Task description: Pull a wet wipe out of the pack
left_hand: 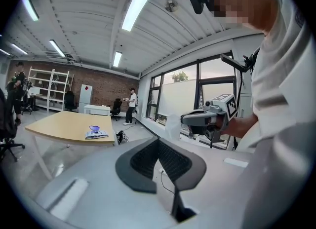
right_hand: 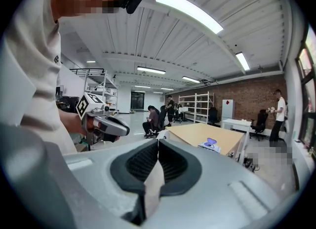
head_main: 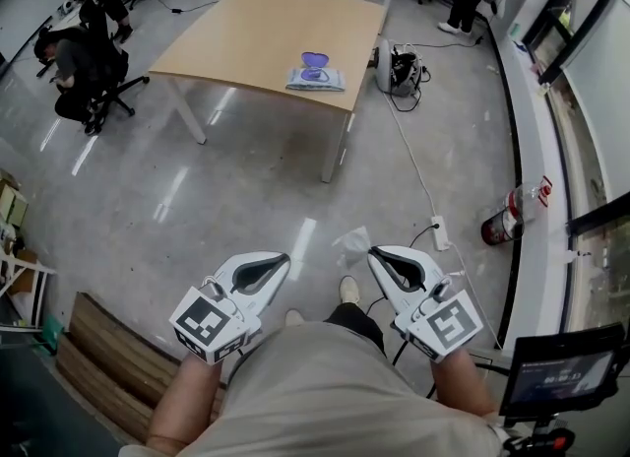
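**Pack** [head_main: 316, 79]: flat, soft, pale blue-white pkg. It lies flat on the desk [head_main: 246, 32], near the front edge, twd. the desk's right front corner. **Lid** [head_main: 313, 59]: purple flip type, standing open on the pack's top face. **Wipe** [head_main: 351, 244]: white, crumpled sheet, fully out of the pack and well apart from it. It is pinched at the tip of the right gripper [head_main: 375, 254], jaws closed on one part, w/ the rest sticking out past the tip above the floor.
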